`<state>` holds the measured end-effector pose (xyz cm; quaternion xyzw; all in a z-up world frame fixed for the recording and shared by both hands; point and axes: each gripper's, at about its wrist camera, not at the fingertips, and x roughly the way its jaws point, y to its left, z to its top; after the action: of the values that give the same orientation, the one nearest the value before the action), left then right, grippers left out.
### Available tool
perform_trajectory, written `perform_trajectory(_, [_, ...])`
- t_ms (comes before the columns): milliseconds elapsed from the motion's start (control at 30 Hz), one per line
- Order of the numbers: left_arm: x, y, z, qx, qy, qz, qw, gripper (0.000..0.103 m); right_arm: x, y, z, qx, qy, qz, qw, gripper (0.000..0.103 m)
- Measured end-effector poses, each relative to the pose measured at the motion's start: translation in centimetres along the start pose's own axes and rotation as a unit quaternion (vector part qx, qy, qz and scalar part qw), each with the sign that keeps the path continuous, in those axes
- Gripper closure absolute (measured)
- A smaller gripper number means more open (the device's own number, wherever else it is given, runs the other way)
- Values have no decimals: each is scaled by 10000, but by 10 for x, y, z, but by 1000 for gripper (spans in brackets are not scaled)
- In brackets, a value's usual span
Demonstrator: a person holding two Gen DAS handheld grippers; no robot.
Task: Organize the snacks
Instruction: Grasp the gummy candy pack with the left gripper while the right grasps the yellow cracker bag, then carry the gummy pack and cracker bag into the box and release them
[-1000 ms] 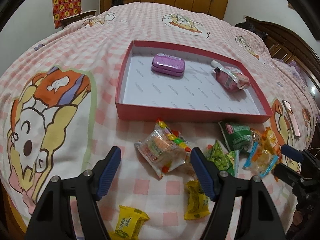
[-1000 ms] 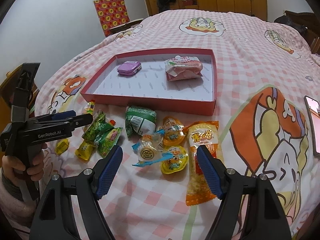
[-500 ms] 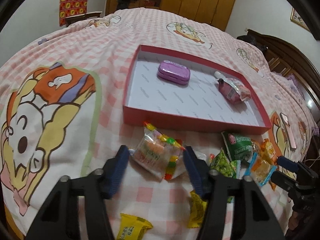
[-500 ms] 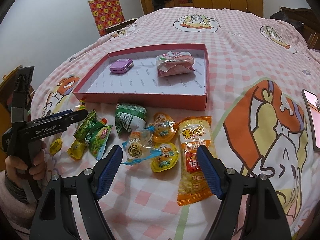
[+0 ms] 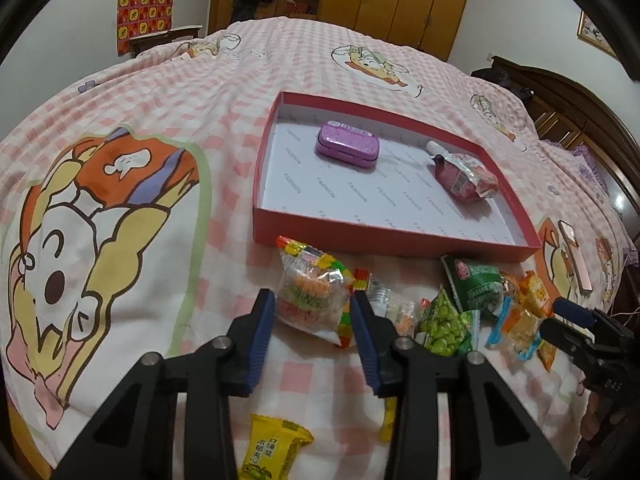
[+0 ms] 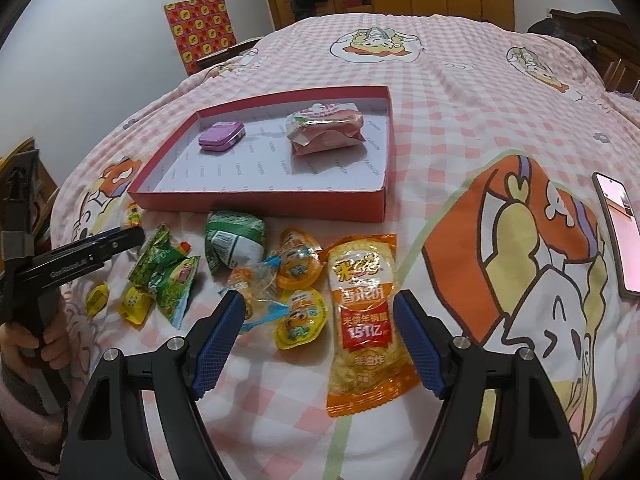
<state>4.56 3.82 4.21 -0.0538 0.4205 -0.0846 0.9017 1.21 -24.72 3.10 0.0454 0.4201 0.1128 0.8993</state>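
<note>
Now | red tray [image 5: 384,236]: two snacks | left gripper [image 5: 313,308] jaws closing round candy bag [image 5: 314,300] | right gripper [image 6: 320,312] jaws apart

Black tongs [image 6: 320,344] with blue ribbed pads [image 6: 218,338], silver screws.

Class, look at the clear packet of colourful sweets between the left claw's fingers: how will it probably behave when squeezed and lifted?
The clear sweet packet looks like thin crinkled film, so it will probably crumple as the left claw closes around it. Its loose contents may shift and sag once lifted. The glossy wrapper could slip; gripping across the filled middle seems safer than the flat sealed edge.
</note>
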Motion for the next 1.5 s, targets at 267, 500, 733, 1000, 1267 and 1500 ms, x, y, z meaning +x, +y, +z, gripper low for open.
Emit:
perform_trajectory(267, [5, 1, -2, 17, 97, 34, 9999, 57, 2, -9, 1, 91, -20, -83, 9999, 25])
perform_trajectory(500, [8, 3, -3, -43, 131, 24, 9999, 54, 4, -16, -2, 176, 11, -139, 9997, 38])
perform_trajectory(733, [11, 3, -3, -47, 172, 43, 9998, 50, -4, -17, -6, 191, -44, -100, 9998, 41])
perform_trajectory(1000, [6, 0, -2, 140, 138, 87, 9998, 74, 6, -19, -7, 127, 100, -400, 9991, 62])
perform_trajectory(1267, [5, 3, -2, 76, 170, -5, 9998, 74, 4, -22, -9, 201, 57, -306, 9993, 65])
perform_trajectory(1500, [-9, 1, 0, 115, 45, -70, 9999, 74, -7, -17, -8, 162, -62, -197, 9997, 65])
